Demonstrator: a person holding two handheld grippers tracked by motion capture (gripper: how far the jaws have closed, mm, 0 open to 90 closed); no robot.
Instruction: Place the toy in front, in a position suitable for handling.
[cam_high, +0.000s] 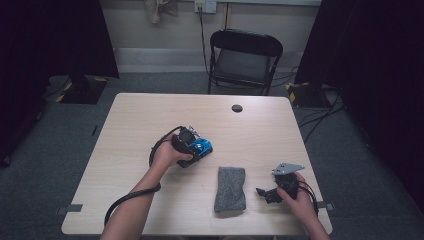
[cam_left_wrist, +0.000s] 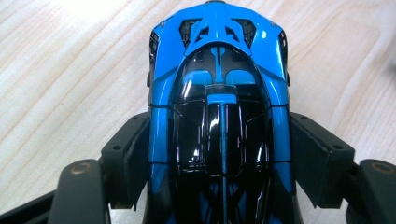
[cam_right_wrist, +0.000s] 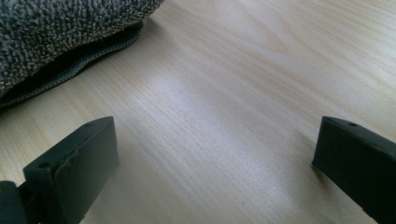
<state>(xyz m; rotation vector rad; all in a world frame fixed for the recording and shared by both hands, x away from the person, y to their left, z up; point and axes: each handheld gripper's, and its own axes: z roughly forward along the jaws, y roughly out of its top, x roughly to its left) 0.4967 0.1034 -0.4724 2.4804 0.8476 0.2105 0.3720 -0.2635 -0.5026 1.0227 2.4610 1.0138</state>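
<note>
Left gripper view: my left gripper (cam_left_wrist: 219, 163) clamps the blue toy car (cam_left_wrist: 218, 93) on the desk (cam_left_wrist: 70, 70); my right gripper (cam_right_wrist: 210, 158) gapes beside the grey cloth (cam_right_wrist: 56, 32).

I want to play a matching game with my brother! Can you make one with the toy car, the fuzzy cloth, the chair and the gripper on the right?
Things:
1. toy car
2. grey cloth
3. folding chair
4. right gripper

Descriptions:
A. jaws open over bare table, nothing between them
B. black, standing on the floor beyond the table
C. blue and black, clamped between the left gripper's jaws
D. folded, lying flat on the table between the two hands

Pairs: 1-C, 2-D, 3-B, 4-A
</note>
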